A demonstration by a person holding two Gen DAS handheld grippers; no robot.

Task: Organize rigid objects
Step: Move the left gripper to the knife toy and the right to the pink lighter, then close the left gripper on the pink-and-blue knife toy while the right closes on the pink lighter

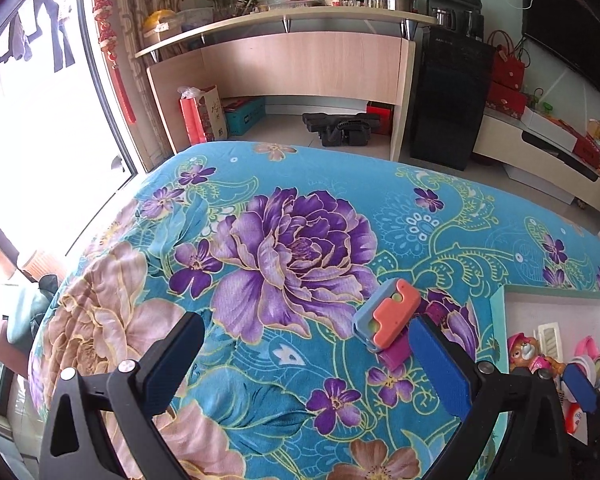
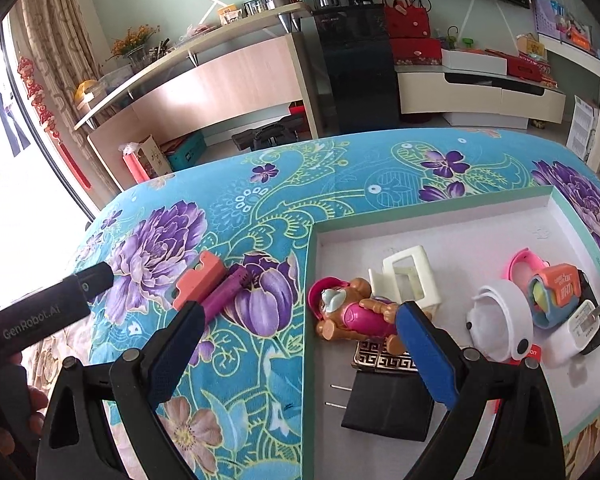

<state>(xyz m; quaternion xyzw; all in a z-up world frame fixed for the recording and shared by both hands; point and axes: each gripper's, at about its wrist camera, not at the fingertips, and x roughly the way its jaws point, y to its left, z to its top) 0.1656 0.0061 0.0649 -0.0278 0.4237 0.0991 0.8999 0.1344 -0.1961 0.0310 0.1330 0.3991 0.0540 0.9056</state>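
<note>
Both my jaws stand apart and hold nothing. Most things already lie in the shallow box (image 2: 432, 216): the toy dog (image 2: 354, 310), a white frame (image 2: 410, 276), a black plug (image 2: 388, 406). Two are left out on the flowered worktop (image 1: 300, 380), just beside the box's left wall: an orange and blue block (image 1: 386, 312) resting partly on a purple stick (image 2: 226, 292). From my left gripper (image 1: 306, 338) the block sits just ahead and to the right, close by my right fingertip. Its long axis runs diagonally, up to the right. My right gripper (image 2: 300, 322) hovers over the box's left edge, farther off. I judge the left the nearer one for this pick.
</note>
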